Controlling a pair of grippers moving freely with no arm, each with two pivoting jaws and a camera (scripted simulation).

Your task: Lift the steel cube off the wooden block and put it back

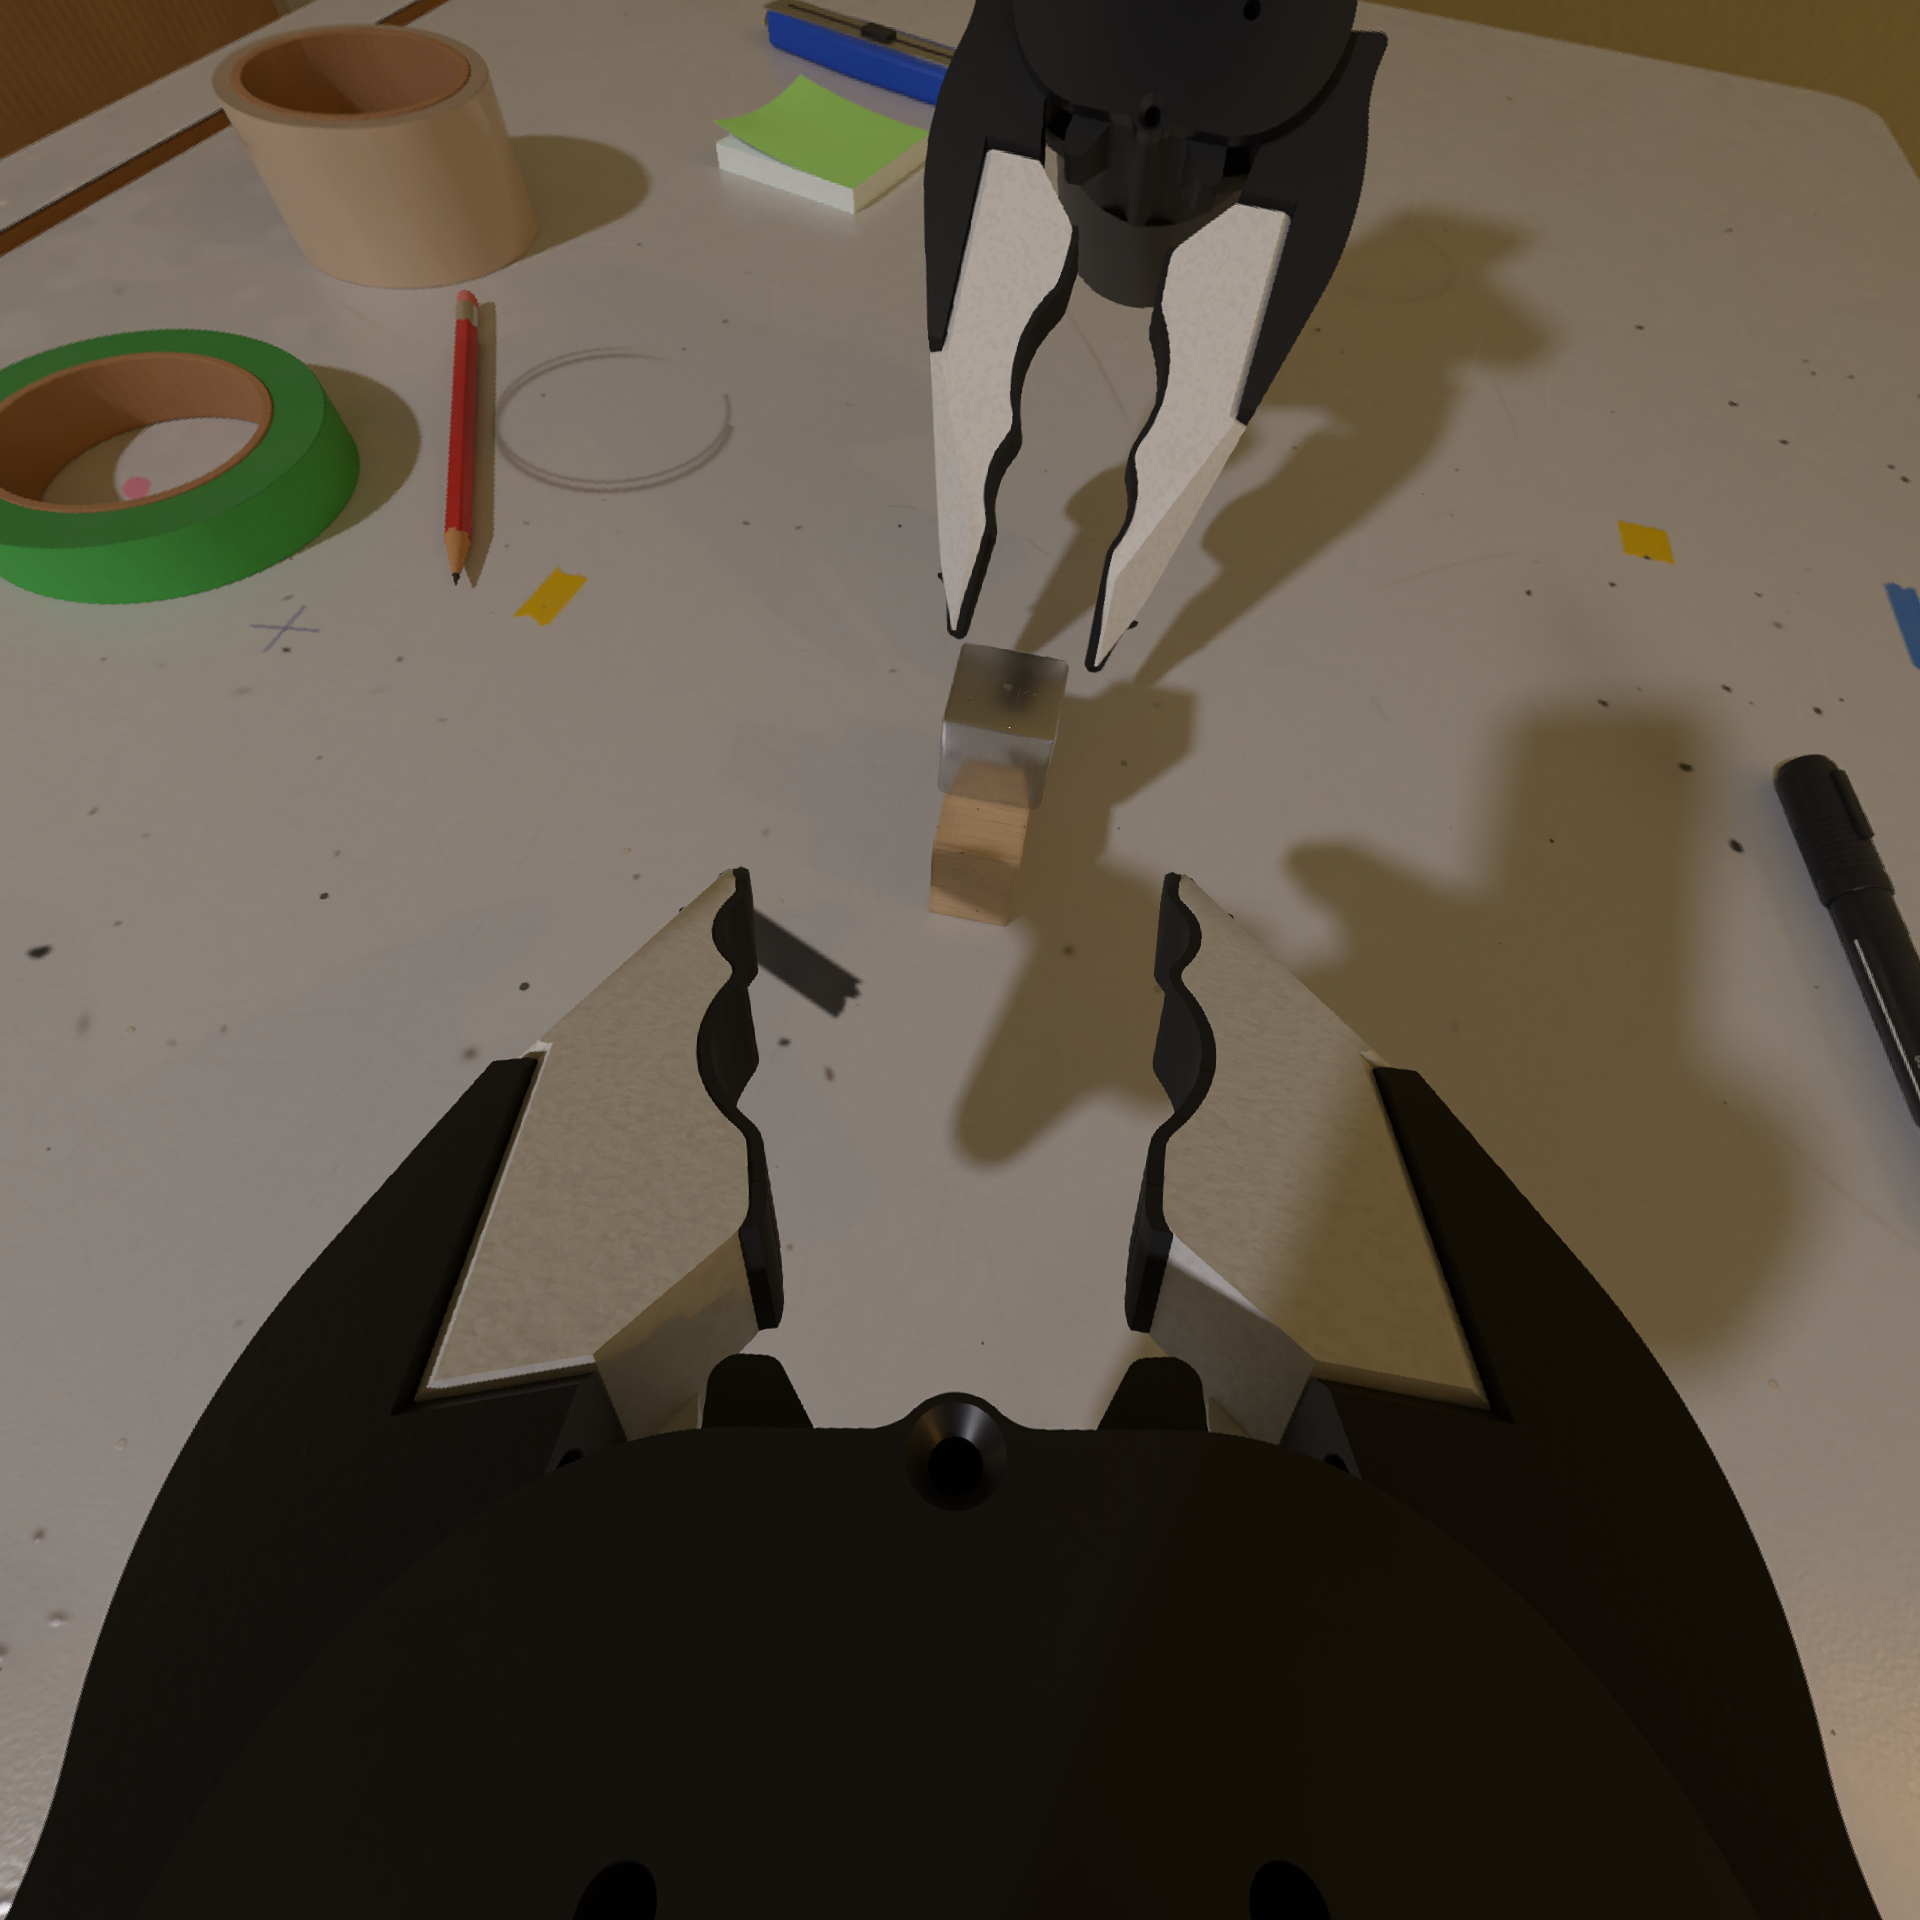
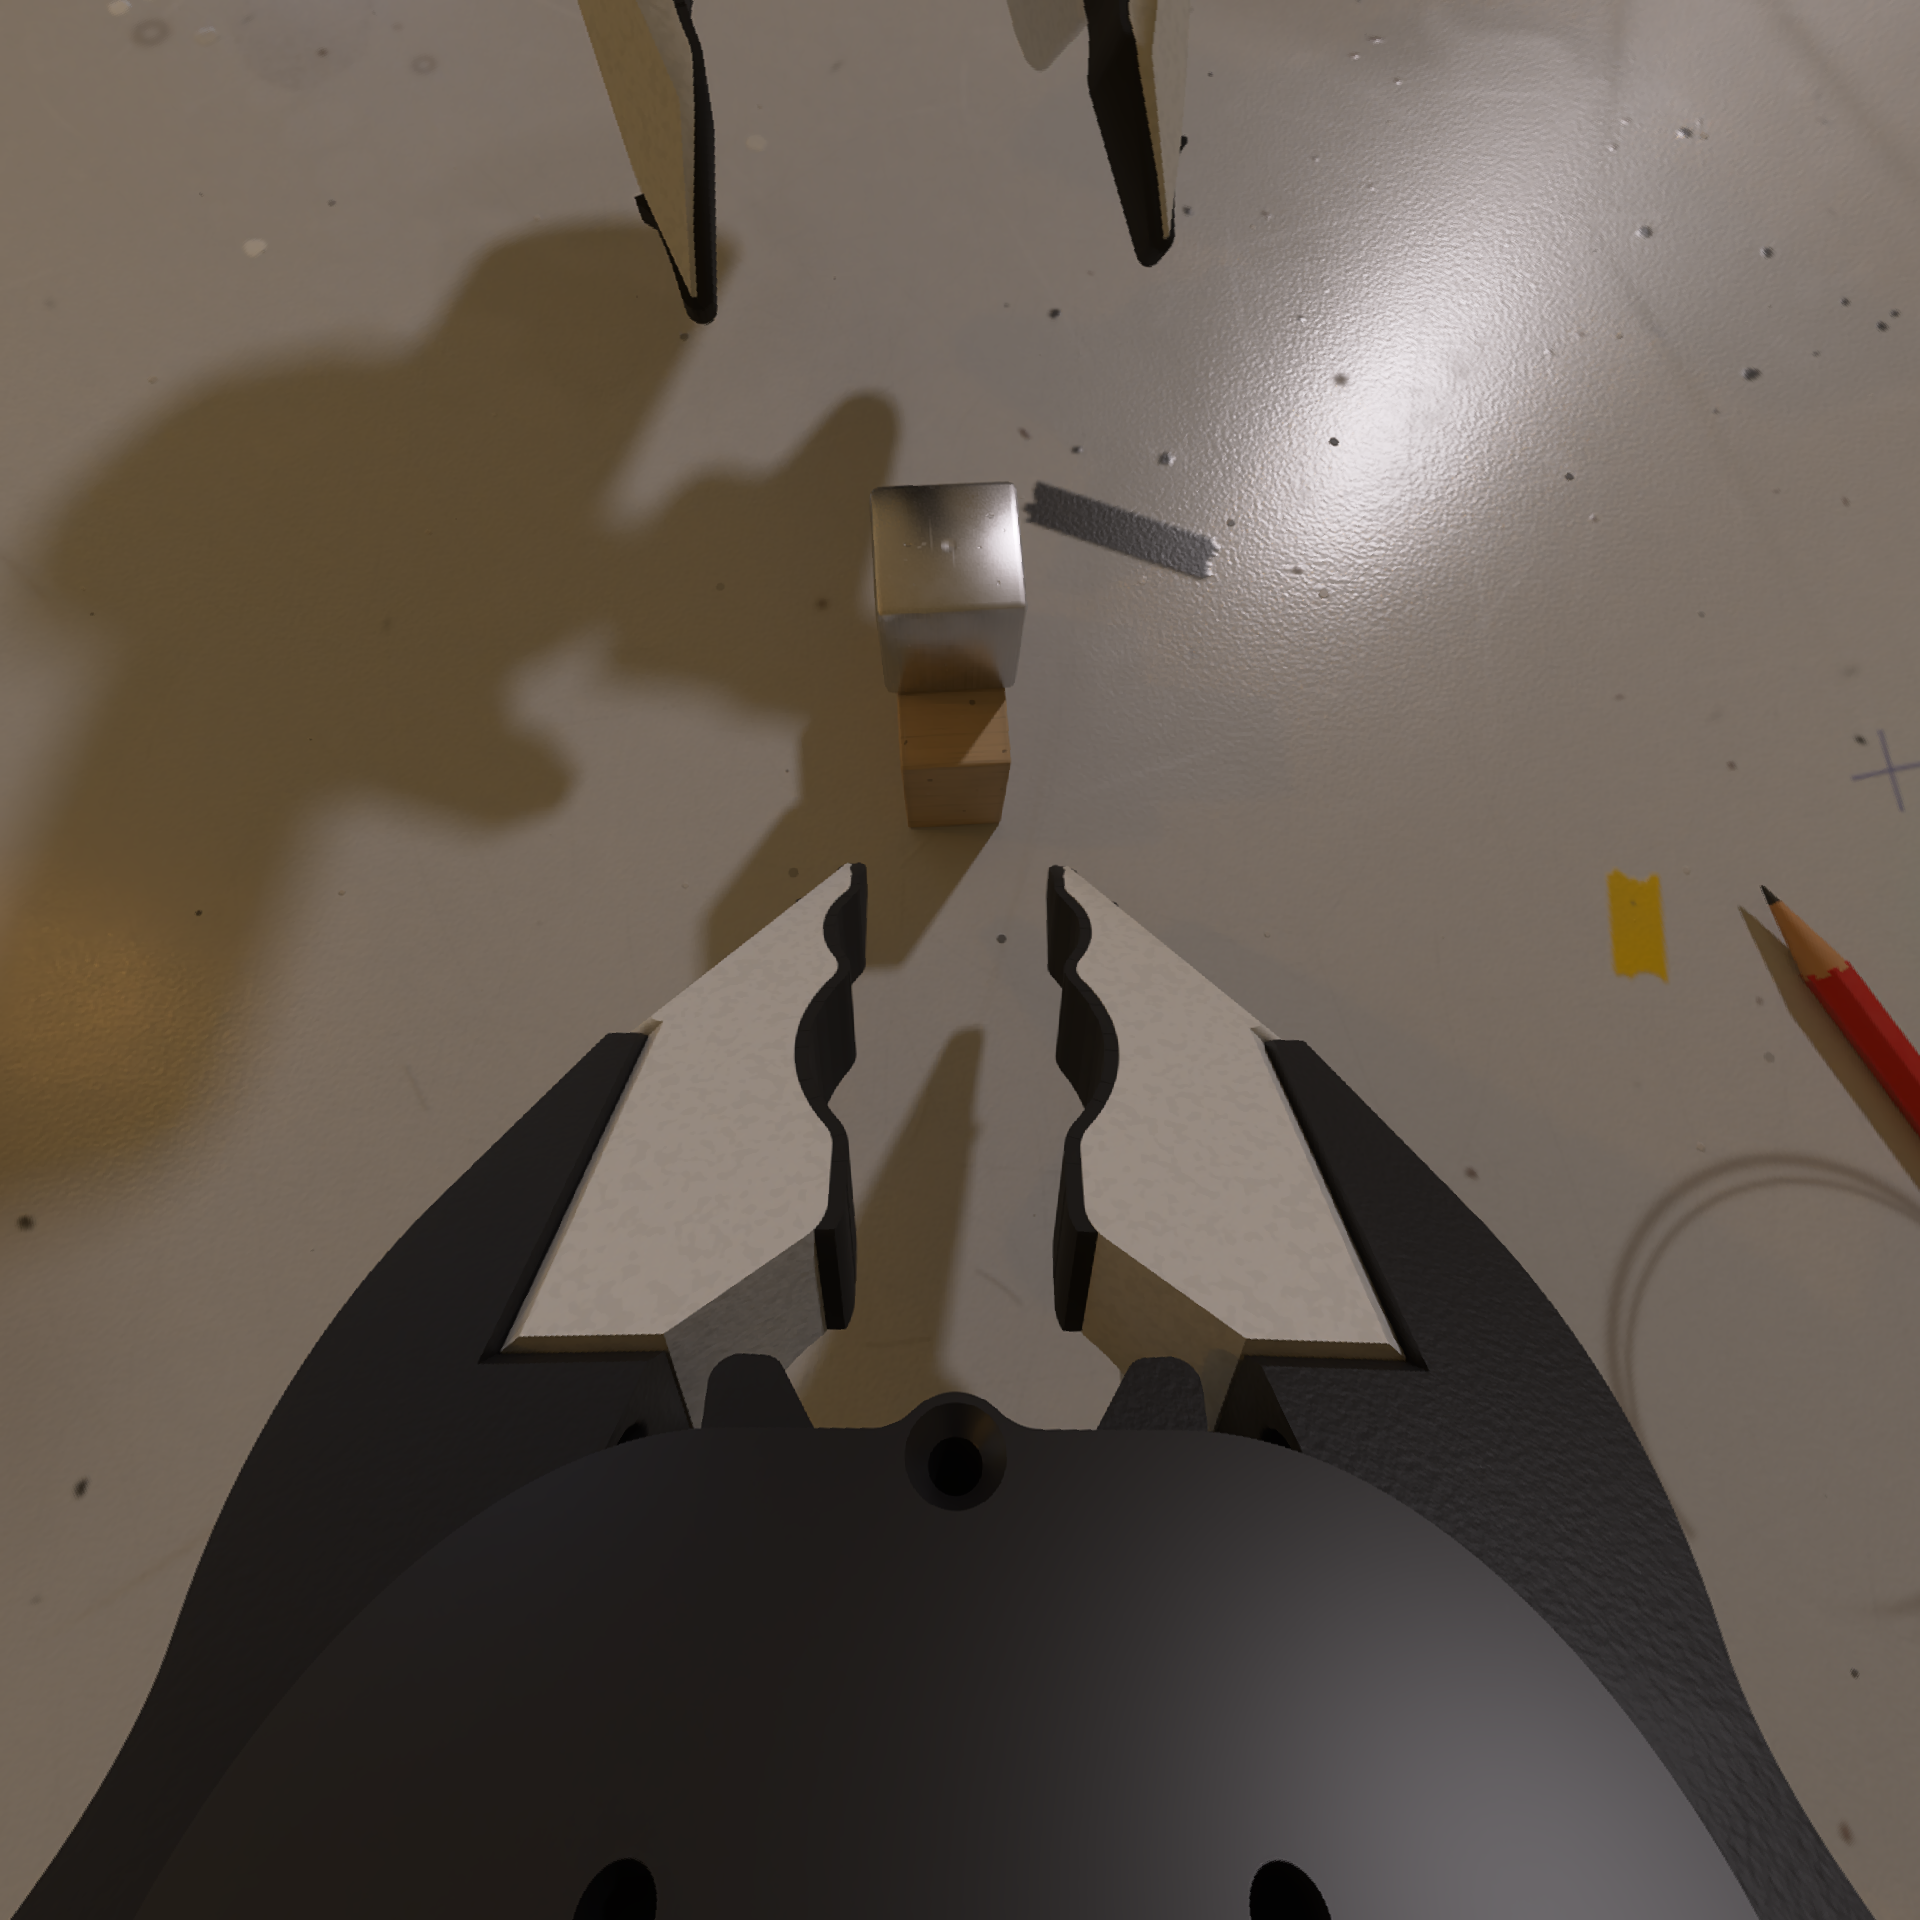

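Observation:
A steel cube (image 1: 1003,722) sits on top of a small wooden block (image 1: 977,857) on the white table; both also show in the right wrist view, the cube (image 2: 948,582) on the block (image 2: 954,764). My left gripper (image 1: 956,878) is open and empty, just short of the block. My right gripper (image 2: 953,873) is open and empty, its jaws narrower, close to the block from the opposite side. It shows in the left wrist view (image 1: 1029,644) just behind the cube. The left gripper's fingertips (image 2: 691,270) show at the top of the right wrist view.
To the left lie a green tape roll (image 1: 166,468), a beige tape roll (image 1: 374,156) and a red pencil (image 1: 460,436). Green sticky notes (image 1: 821,145) and a blue tool (image 1: 852,52) lie at the back. A black marker (image 1: 1860,914) lies right. Tape scraps (image 1: 549,597) dot the table (image 1: 312,1039).

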